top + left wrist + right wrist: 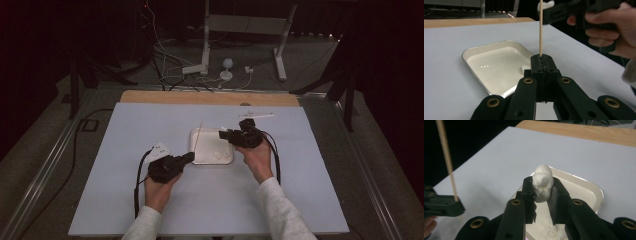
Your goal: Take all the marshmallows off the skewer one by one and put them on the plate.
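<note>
High view: the white tray [212, 146] is the landmark, in the middle of the tabletop [125, 200]; left claw [189, 157] at its left edge, right claw [223, 134] over its far right corner.

Left gripper view: jaws fully closed on an upright wooden skewer [540, 27], just right of the tray.

Right gripper view: jaws part-closed around a white marshmallow [543, 183], above the tray.

Advice: probably skewering; keep the skewer steady and push the marshmallow centrally onto its tip.

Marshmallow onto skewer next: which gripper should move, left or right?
Right, probably. The right gripper is shut on the marshmallow, held up over the tray. The left gripper is shut on the skewer, holding it upright beside the tray. Bringing the marshmallow to the tip looks simpler.
</note>
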A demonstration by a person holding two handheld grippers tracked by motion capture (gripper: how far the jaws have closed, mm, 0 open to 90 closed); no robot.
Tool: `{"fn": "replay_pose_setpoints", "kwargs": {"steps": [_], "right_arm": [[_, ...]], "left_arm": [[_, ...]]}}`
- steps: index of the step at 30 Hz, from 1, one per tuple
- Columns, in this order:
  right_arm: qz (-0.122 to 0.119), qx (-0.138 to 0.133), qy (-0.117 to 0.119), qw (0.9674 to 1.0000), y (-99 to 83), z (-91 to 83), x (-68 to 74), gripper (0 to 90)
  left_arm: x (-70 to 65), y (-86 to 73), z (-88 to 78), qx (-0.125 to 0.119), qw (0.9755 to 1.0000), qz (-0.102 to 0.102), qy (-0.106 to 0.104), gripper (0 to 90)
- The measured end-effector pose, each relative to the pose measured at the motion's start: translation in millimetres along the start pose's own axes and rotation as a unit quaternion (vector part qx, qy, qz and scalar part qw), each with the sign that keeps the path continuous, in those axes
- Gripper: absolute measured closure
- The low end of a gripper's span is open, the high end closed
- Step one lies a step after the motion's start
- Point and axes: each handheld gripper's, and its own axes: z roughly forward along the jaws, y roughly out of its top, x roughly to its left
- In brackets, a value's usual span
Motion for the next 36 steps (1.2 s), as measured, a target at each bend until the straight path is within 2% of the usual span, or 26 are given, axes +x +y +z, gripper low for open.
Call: {"fn": "replay_pose_setpoints", "kwargs": {"steps": [13,14,15,16,17,20,21,23,24,28,36], "right_arm": [[-0.001,0.038,-0.018,0.9991,-12.2,18.9,-9.3,76.9],[0.001,0.04,-0.015,0.9991,-12.8,20.3,-10.3,74.4],[0.007,0.048,-0.016,0.9987,-13.8,24.4,-12.5,55.2],[0.007,0.048,-0.016,0.9987,-13.8,24.4,-12.5,55.2],[0.009,0.052,-0.018,0.9985,-14.3,26.6,-13.8,49.0],[0.012,0.054,-0.016,0.9983,-15.8,28.2,-16.4,40.8],[0.005,0.049,-0.028,0.9984,-16.2,27.0,-14.6,32.7],[-0.001,0.044,-0.035,0.9984,-16.2,25.5,-13.1,29.8],[-0.001,0.033,-0.035,0.9988,-15.4,21.3,-10.6,22.8],[-0.005,0.017,-0.022,0.9996,-14.2,13.1,-6.2,15.9],[-0.022,-0.008,-0.005,0.9997,-18.1,-5.6,3.7,14.1]], "left_arm": [[-3.1,4.9,1.9,-0.001,1.0,-0.006,-0.004,90.0],[-3.8,6.0,2.5,-0.001,1.0,-0.006,-0.005,90.0],[-4.8,7.2,3.2,-0.001,1.0,-0.005,-0.005,90.0],[-5.5,8.5,3.6,-0.001,1.0,-0.004,-0.006,90.0],[-5.9,9.8,3.9,-0.001,1.0,-0.003,-0.007,90.0],[-7.2,14.6,4.2,-0.003,1.0,-0.002,-0.008,90.0],[-7.3,16.0,4.1,-0.005,0.9999,-0.003,-0.008,90.0],[-6.7,18.5,3.6,-0.008,0.9999,-0.006,-0.008,90.0],[-6.4,19.5,3.7,-0.011,0.9999,-0.01,-0.007,90.0],[-4.2,23.1,4.9,-0.017,0.9996,-0.02,-0.005,90.0],[0.3,31.6,9.4,-0.029,0.9986,-0.043,0.005,90.0]]}}
